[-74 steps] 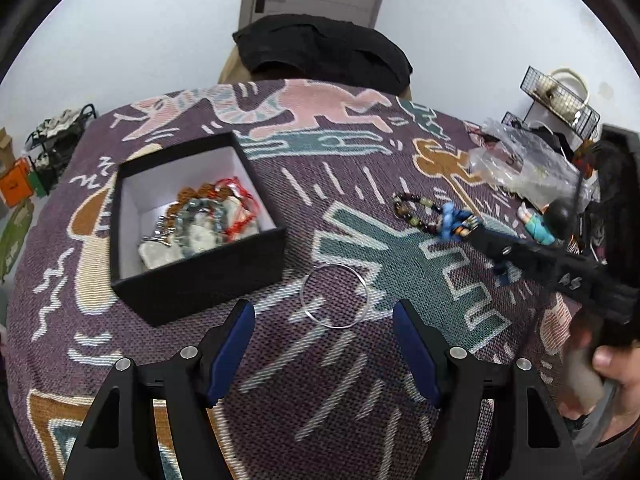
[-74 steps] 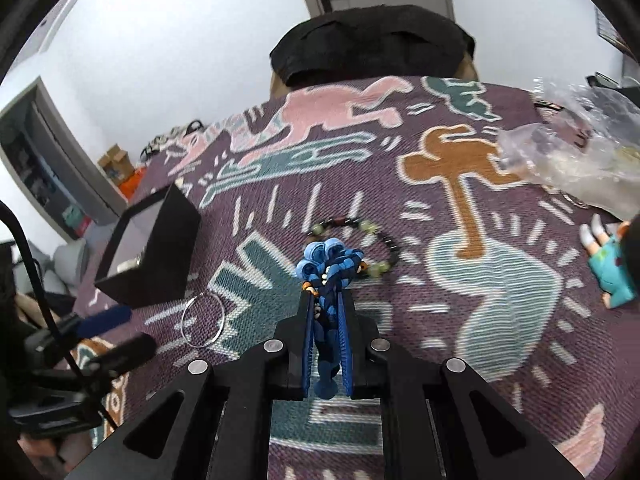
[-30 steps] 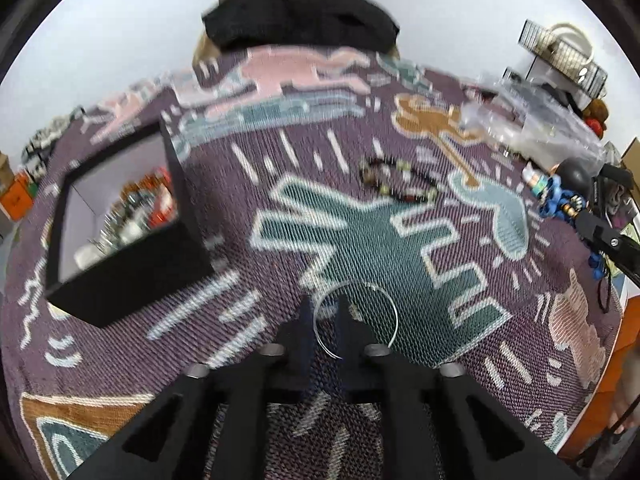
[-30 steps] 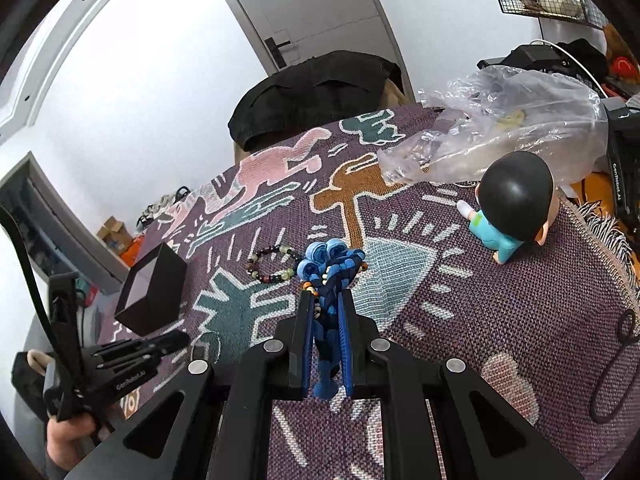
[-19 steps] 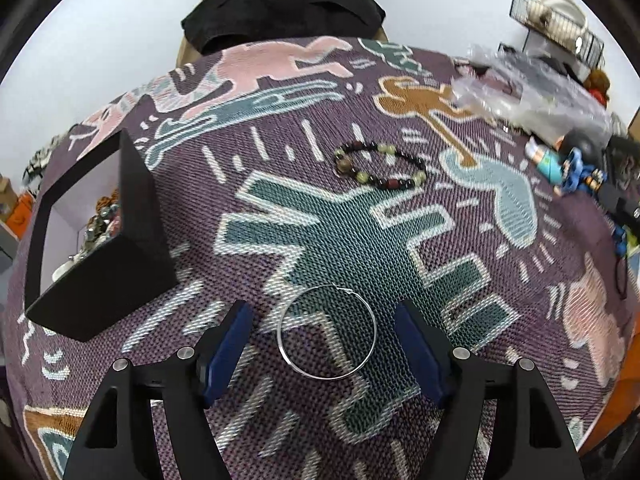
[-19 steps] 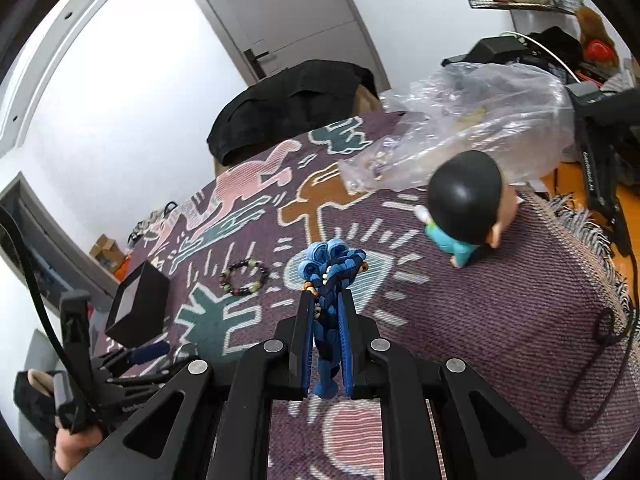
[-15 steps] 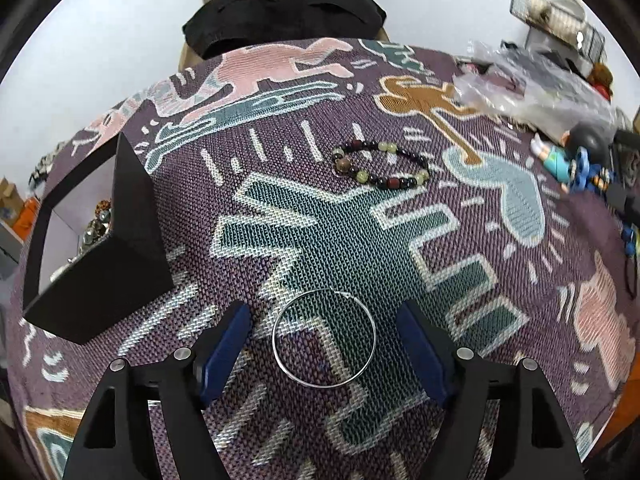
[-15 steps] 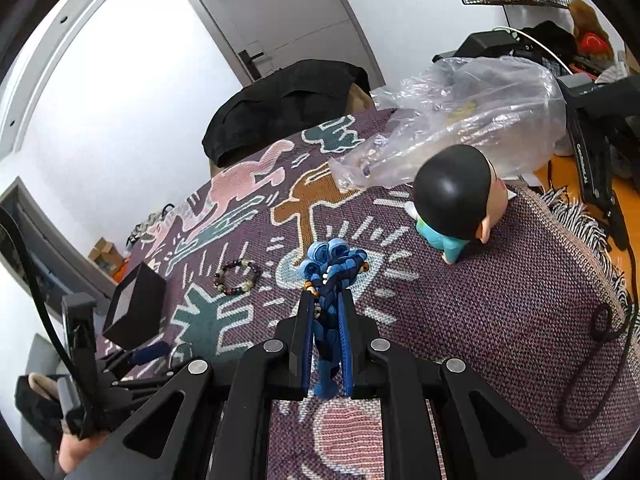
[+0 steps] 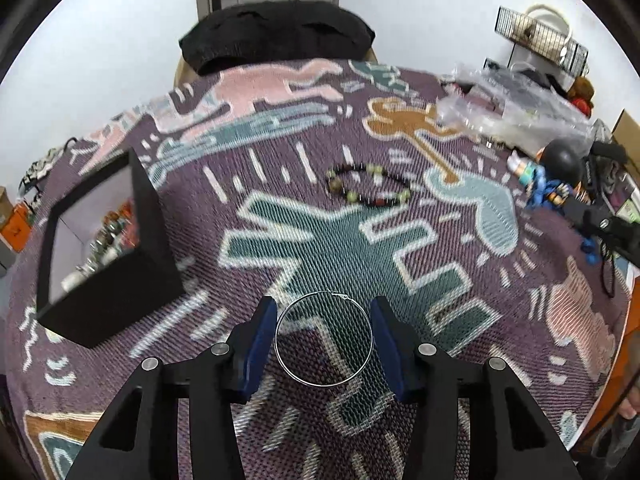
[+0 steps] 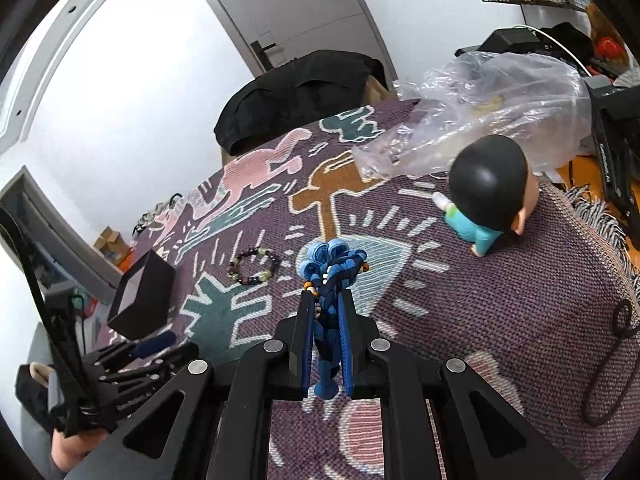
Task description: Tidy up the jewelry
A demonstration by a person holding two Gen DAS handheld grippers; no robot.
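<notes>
Left wrist: tool narrowing around the hoop

Left wrist view: left tool spread either side of the silver hoop, narrower than half a second ago, pads just beside the wire, not yet pinching. Lying flat on the patterned desk. Probably a fresh grasp after a release. Black box near on the left, beaded bracelet farther off. Right tool pressed onto the blue knotted bracelet, unchanged, lifted.
</notes>
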